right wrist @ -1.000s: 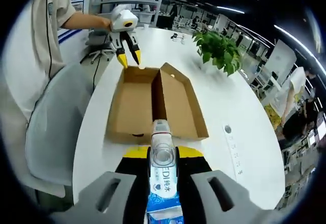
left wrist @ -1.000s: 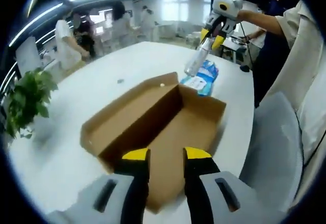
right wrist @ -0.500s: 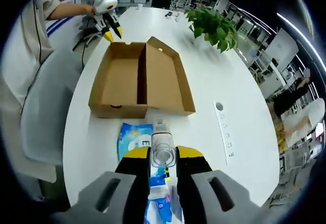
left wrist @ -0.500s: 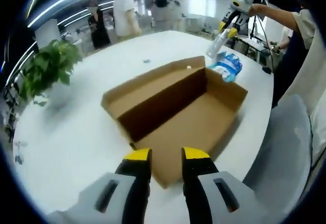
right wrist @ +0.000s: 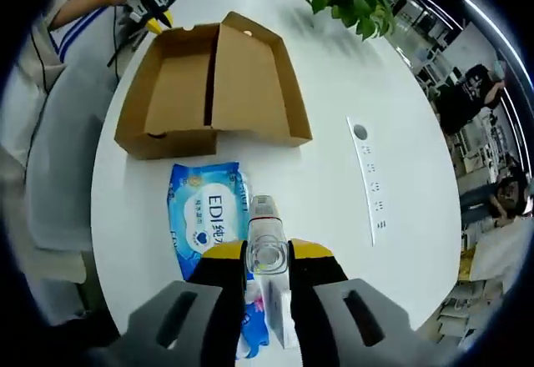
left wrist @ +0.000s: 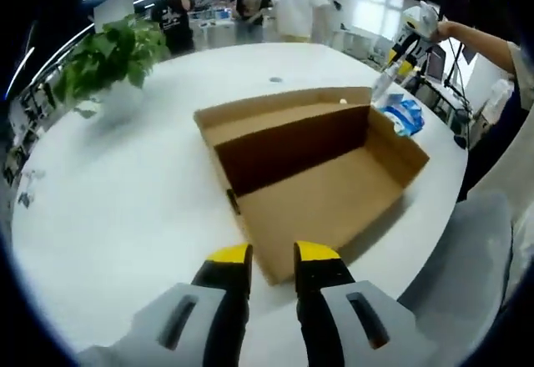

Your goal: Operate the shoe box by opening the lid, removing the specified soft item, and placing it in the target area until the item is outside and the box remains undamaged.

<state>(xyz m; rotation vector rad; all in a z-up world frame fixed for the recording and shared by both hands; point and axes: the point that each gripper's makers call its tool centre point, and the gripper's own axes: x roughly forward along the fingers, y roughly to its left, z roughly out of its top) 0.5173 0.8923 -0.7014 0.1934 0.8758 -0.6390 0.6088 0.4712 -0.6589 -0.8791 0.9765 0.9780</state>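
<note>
The shoe box (right wrist: 209,87) is lying open on the white tabletop (right wrist: 334,92), its lid folded back flat beside the tray, and in both views its brown interior is looking bare, so the opening step is judged done. The soft item, a blue wipes pack (right wrist: 209,217), is resting on the tabletop just beside the near end wall of the box, clearly outside it; in the left gripper view the same pack (left wrist: 403,115) is showing at the far end of the box (left wrist: 317,175). The right tongs (right wrist: 268,258) are hovering over the near end of the pack and are pinching something clear and bottle-like, with what looks like the pack's wrapper running down between them, so they are judged to be gripping the pack's edge, though the exact contact is hard to make out. The left tongs (left wrist: 273,258) are hanging narrow and empty just above the near corner of the box, touching nothing. What is left, as a judgement, is only letting the pack go so that it is lying free in the target area, and drawing both tongs clear. The cardboard is showing no tear or crush.
</note>
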